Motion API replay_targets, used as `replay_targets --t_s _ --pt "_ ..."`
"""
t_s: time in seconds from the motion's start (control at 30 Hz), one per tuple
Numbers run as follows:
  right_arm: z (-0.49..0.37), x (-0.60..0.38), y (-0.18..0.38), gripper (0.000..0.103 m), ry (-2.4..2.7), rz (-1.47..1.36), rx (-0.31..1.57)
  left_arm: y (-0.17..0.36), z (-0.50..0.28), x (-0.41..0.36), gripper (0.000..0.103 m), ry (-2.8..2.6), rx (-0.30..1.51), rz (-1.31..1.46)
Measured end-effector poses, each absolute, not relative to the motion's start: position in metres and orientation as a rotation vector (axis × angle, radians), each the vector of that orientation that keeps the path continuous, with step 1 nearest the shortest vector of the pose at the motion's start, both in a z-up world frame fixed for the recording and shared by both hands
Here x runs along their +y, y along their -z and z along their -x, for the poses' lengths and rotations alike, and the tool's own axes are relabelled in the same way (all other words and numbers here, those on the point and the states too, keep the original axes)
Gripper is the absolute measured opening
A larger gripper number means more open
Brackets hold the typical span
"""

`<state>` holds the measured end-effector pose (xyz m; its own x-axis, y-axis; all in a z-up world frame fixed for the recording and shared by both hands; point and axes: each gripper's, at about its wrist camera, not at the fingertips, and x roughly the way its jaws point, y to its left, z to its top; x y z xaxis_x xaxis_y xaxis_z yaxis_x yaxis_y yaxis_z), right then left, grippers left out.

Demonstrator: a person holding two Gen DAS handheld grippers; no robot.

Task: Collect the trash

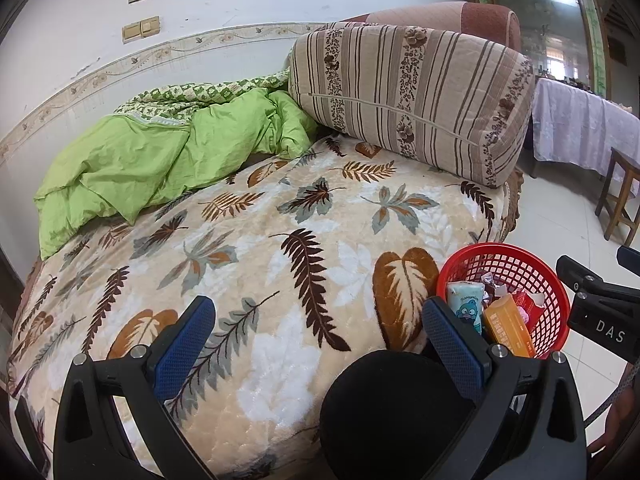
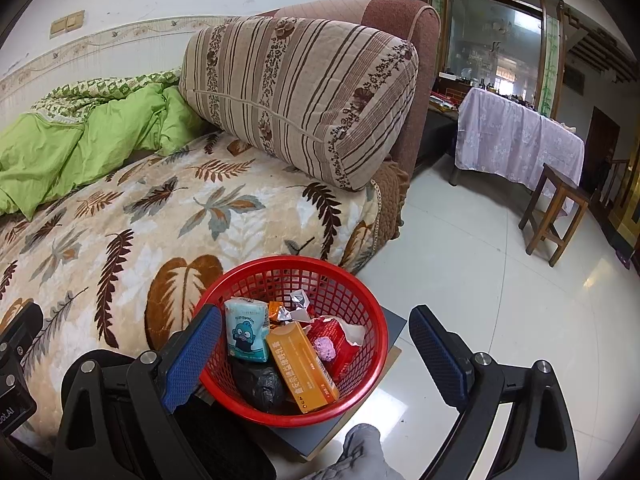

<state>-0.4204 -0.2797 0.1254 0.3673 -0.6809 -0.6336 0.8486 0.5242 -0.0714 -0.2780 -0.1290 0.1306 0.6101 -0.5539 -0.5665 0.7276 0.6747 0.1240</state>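
A red mesh basket stands on a grey board beside the bed and holds trash: a blue tissue pack, an orange box, a red wrapper, a black bag and foil scraps. It also shows in the left wrist view. My right gripper is open and empty, its fingers either side of the basket. My left gripper is open and empty above the leaf-patterned blanket.
A striped cushion and a crumpled green quilt lie on the bed. A black round object sits under the left gripper. A wooden stool and a cloth-covered table stand on the tiled floor at right.
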Motion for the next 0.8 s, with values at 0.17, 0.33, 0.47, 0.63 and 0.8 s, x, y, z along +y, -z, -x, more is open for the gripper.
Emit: replay_targets --t_s 0.17,0.33,0.47,0.63,0.8 --pt "0.4201 -0.2799 -0.1246 0.096 0.999 -0.290 0.668 -0.1308 0.2778 -0.1292 0.103 0.758 0.521 -0.362" --pt "0.4197 -0.2809 -0.1248 0.096 0.998 -0.291 0.668 -0.1308 0.2785 -0.1294 0.103 0.758 0.521 -0.363" --pt "0.4198 -0.2806 -0.1246 0.096 0.998 -0.291 0.668 -0.1312 0.2783 -0.1295 0.103 0.757 0.521 -0.362" --pt "0.4196 -0.2811 -0.1249 0.096 0.998 -0.291 0.668 -0.1315 0.2784 -0.1296 0.103 0.757 0.521 -0.363" --pt "0.4196 -0.2813 -0.1250 0.096 0.998 -0.291 0.669 -0.1316 0.2788 -0.1300 0.103 0.757 0.520 -0.364"
